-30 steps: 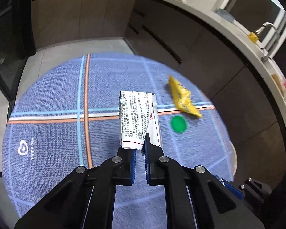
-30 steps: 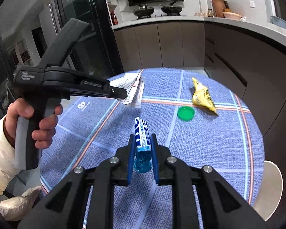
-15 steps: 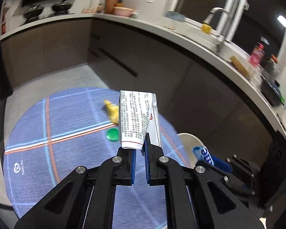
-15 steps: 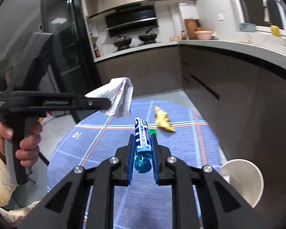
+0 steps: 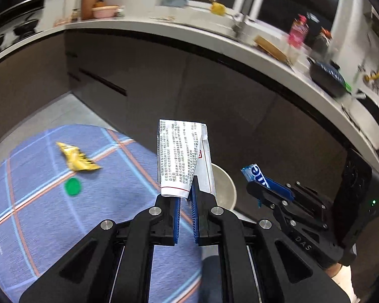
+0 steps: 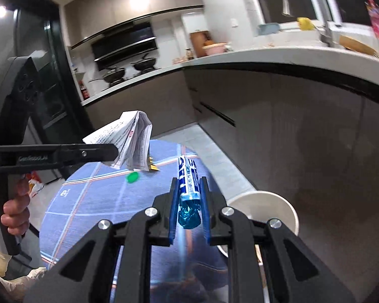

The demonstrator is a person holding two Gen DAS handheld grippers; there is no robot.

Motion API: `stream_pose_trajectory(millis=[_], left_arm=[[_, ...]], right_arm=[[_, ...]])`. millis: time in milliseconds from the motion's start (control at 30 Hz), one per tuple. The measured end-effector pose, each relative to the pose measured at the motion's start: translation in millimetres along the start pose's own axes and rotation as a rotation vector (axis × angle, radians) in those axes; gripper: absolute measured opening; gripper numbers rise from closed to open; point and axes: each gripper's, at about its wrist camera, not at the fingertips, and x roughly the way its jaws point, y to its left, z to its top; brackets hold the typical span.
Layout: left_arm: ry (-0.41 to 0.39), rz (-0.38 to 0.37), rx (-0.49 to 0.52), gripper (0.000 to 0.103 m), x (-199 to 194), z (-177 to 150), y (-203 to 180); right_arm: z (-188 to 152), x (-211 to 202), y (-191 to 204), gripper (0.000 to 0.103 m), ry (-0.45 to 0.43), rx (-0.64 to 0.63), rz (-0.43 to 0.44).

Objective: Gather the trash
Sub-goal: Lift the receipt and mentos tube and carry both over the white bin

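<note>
Leaflet (image 5: 180, 156) in left gripper (image 5: 185, 197), wrapper (image 6: 188, 180) in right gripper (image 6: 188, 197)

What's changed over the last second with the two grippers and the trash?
Both grippers swung away from the blue round table toward the white bin beside it, now in view. Nothing was taken or released: left gripper still clamps the folded leaflet, right gripper the blue wrapper. Yellow packet and green cap stayed put.
</note>
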Motion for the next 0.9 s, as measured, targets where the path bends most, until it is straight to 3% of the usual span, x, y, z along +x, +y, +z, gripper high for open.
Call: stream_pose_trajectory(millis=[400,900], left_arm=[[0.150,-0.026,0.100,0.007,87,-6,-55],[0.353,0.001,0.109,0.007,213,-19,-51]], right_arm=[[-47,11,-80,0.017,0.059,0.136,-0.072],[-79,89,-123,0.018,0.181,0.169,-0.125]])
